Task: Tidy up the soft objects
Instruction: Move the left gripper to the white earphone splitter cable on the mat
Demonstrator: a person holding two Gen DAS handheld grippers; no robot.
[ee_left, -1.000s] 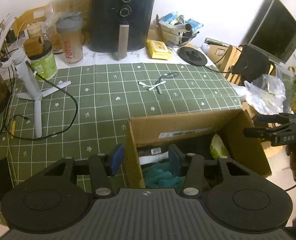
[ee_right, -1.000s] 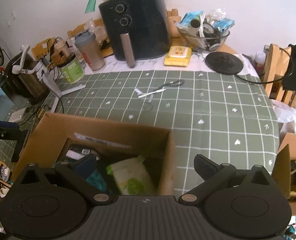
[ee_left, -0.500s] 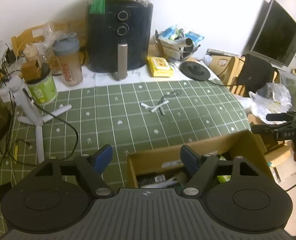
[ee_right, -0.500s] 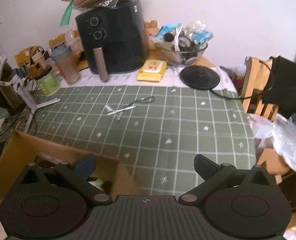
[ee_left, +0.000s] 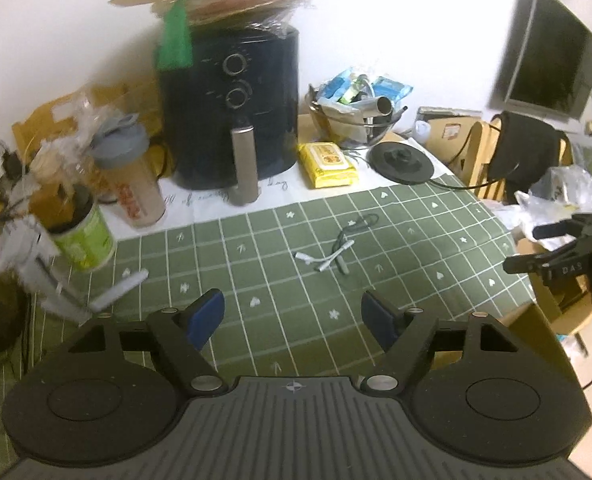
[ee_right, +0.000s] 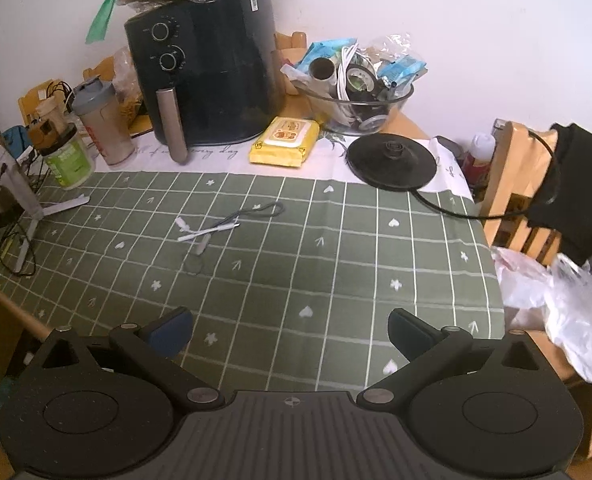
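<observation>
My left gripper [ee_left: 294,316] is open and empty, raised above the near part of the green checked tablecloth [ee_left: 395,240]. My right gripper [ee_right: 290,328] is open and empty too, above the cloth's near right part [ee_right: 375,240]; it also shows at the right edge of the left wrist view [ee_left: 551,248]. Only a sliver of the cardboard box [ee_left: 535,328] shows, at the lower right of the left wrist view, and its contents are hidden. A yellow wipes pack [ee_right: 284,142] lies at the back of the table.
White adapter cables and a dark cord [ee_right: 216,228] lie mid-table. A black air fryer [ee_right: 204,68], a glass bowl of clutter [ee_right: 355,84], a black kettle base [ee_right: 391,160], a shaker bottle [ee_right: 102,124], a green tub [ee_right: 70,158] and a white tripod [ee_right: 28,204] line the back and left. A wooden chair [ee_right: 523,184] stands right.
Both grippers have risen and pulled back from the cardboard box, which has dropped almost out of both views. The left jaws have opened wider. The back of the table now fills the frames.
</observation>
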